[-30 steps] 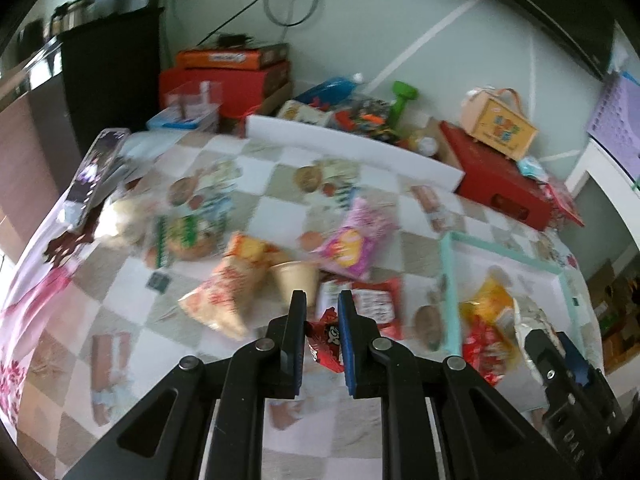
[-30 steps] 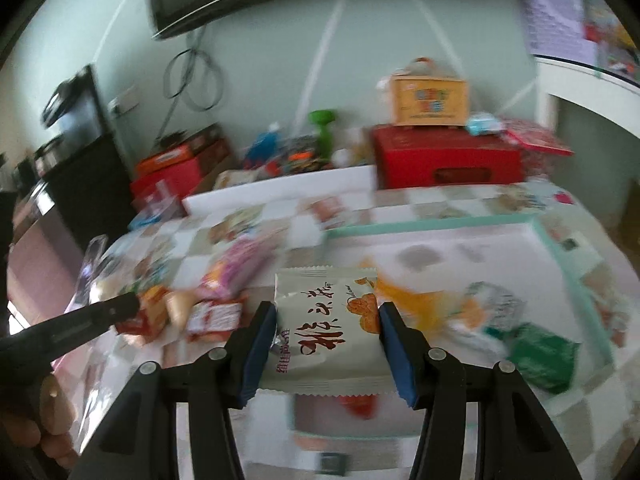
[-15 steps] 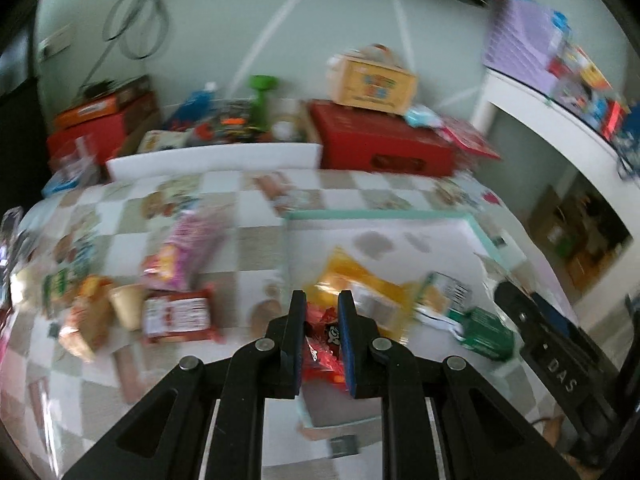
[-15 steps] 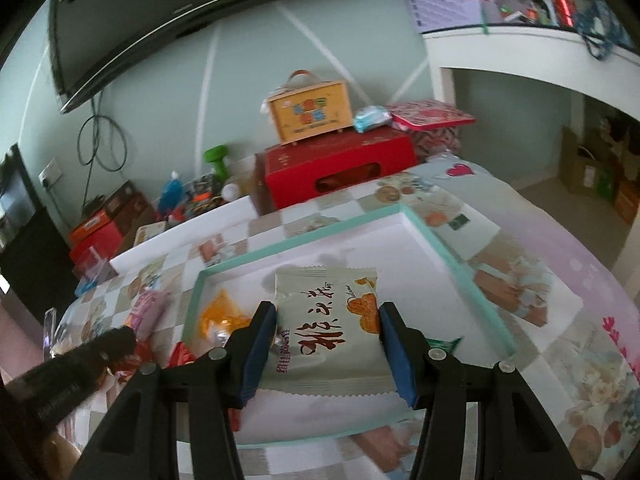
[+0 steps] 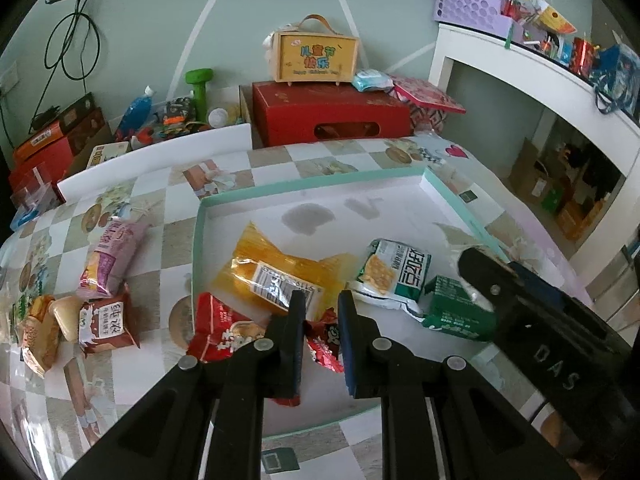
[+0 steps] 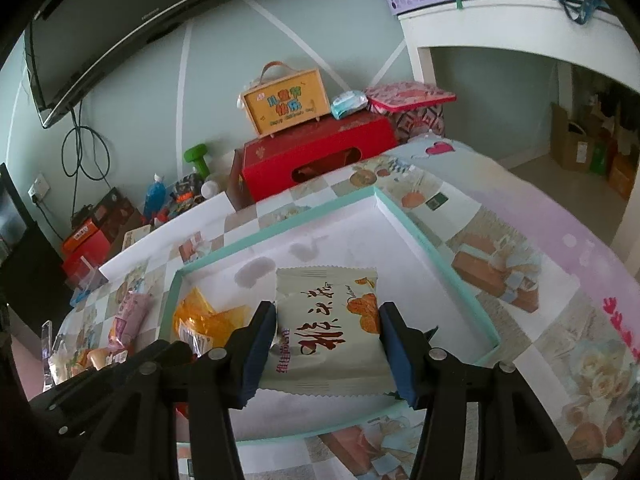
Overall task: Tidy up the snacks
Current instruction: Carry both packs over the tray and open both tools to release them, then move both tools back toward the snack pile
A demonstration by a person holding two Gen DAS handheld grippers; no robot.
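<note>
Left wrist view first: your left claw (image 5: 322,332) is pinched almost closed on one small red wrapper (image 5: 326,344), its fingers (image 5: 295,332) parted only by the crumpled foil, and it hangs over the near part of the teal-rimmed tray (image 5: 196,240). Count four snacks lying in the tray: an orange packet (image 5: 276,272), a red bag (image 5: 218,332) draped over the left rim, a white-and-green cracker pack (image 5: 394,270), and a dark green packet (image 5: 456,312). Outside the tray, on the checkered surface (image 5: 168,200), you have one pink bag (image 5: 108,258), one dark red pouch (image 5: 106,322), one pale round-edged piece (image 5: 68,316) and one tan bag (image 5: 38,338) at the left edge. Your right claw (image 5: 480,264) reaches in from the right, above the green packet. Half a second ago this claw sat further back from the tray; now the tray fills the middle of the view and the loose snacks have slid left.

Right wrist view: your right claw (image 6: 328,348) is spread wide and clamped on one cream snack pack (image 6: 328,332), each finger pressing a side edge, with the pack held over the tray (image 6: 440,256) floor. One orange packet (image 6: 200,320) lies in the tray's left part, and your left claw (image 6: 160,354) enters at lower left. Compared with half a second ago, the tray looks larger and closer, and the grip on the pack is unchanged.
</note>
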